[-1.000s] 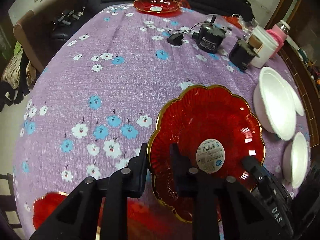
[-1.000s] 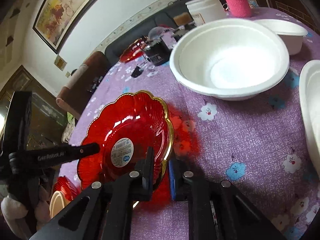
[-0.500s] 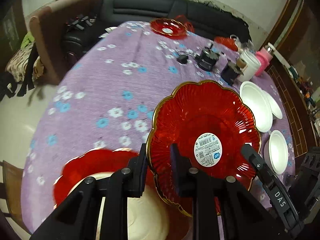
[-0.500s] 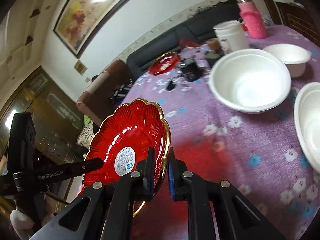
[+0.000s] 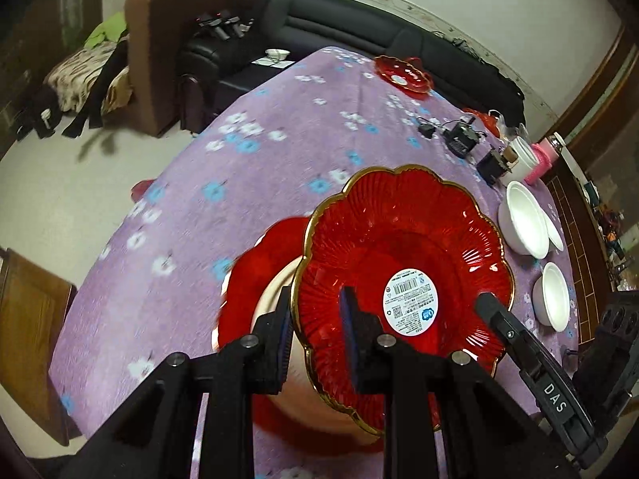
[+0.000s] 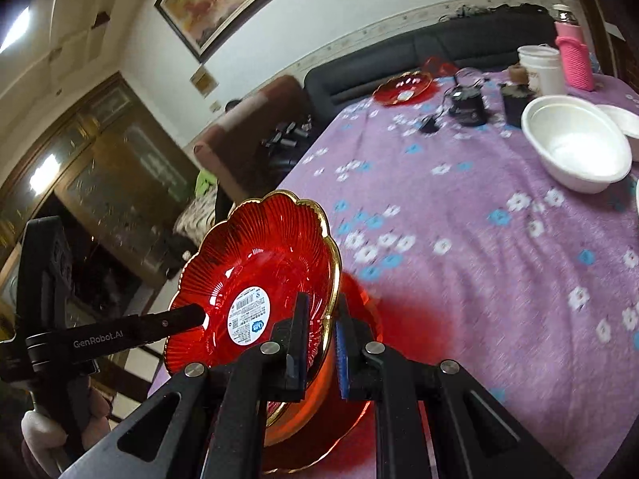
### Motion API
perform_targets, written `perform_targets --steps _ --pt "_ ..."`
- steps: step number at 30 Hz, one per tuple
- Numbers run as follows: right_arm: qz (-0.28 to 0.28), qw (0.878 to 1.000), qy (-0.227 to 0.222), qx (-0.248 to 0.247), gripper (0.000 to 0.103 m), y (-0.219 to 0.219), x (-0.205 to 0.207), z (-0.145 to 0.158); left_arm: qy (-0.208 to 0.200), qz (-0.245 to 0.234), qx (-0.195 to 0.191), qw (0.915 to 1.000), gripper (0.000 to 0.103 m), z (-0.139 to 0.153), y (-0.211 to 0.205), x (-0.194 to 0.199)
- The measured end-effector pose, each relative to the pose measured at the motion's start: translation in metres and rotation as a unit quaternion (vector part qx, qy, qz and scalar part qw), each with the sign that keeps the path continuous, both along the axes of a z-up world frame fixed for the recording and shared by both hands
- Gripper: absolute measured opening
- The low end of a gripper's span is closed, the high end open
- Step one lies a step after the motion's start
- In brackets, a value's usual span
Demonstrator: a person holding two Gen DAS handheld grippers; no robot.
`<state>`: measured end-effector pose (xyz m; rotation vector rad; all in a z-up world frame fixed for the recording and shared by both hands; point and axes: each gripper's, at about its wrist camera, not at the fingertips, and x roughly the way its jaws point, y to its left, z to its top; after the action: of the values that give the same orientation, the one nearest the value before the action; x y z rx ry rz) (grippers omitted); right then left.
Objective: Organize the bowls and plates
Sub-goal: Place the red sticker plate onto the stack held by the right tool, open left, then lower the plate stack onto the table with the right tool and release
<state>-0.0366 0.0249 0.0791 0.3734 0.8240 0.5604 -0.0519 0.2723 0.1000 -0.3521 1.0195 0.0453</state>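
A red scalloped glass plate (image 5: 403,263) with a gold rim and a white barcode sticker hangs in the air, held from both sides. My left gripper (image 5: 315,331) is shut on its near-left rim. My right gripper (image 6: 322,331) is shut on its opposite rim; the plate (image 6: 255,283) tilts toward the left there. Below it, near the table's front edge, lies a second red plate (image 5: 255,275) with a cream bowl (image 5: 303,395) in it. A third red plate (image 5: 403,76) sits at the far end.
Purple flowered tablecloth (image 5: 279,151) covers the round table. White foam bowls (image 5: 523,223) (image 5: 553,295) stand at the right; the larger one also shows in the right wrist view (image 6: 575,147). Black adapters (image 5: 459,139), a white cup (image 5: 523,155) and a pink bottle (image 5: 541,159) stand beyond.
Both grippers have carried the red plate up and toward the table's front-left edge, over the second red plate with the cream bowl. The grips have not changed.
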Motion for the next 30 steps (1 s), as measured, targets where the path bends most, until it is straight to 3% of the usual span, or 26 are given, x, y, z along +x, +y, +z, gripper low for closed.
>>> perform_targets --steps 10,18,19,21,26,30 --pt "0.013 0.999 0.023 -0.040 0.013 0.023 -0.011 -0.023 0.025 0.011 -0.017 0.9995 0.021 -0.033 0.015 -0.018" --pt "0.007 0.997 0.022 -0.070 0.015 0.030 -0.011 -0.024 0.009 0.009 0.000 0.9999 0.022 -0.032 0.010 -0.023" --pt "0.004 0.997 0.019 -0.076 0.015 0.031 -0.011 -0.023 0.005 0.008 0.002 1.0000 0.024 -0.031 0.010 -0.025" --pt "0.002 0.996 0.012 -0.084 0.015 0.034 -0.012 -0.023 -0.004 0.006 0.005 1.0000 0.037 -0.028 0.009 -0.028" --pt "-0.010 0.993 -0.013 -0.115 0.018 0.039 -0.016 -0.021 -0.037 0.013 0.047 0.9981 0.047 -0.016 0.004 -0.037" --pt "-0.015 0.992 -0.023 -0.126 0.021 0.040 -0.017 -0.020 -0.059 0.022 0.045 0.9970 0.054 -0.007 0.005 -0.043"
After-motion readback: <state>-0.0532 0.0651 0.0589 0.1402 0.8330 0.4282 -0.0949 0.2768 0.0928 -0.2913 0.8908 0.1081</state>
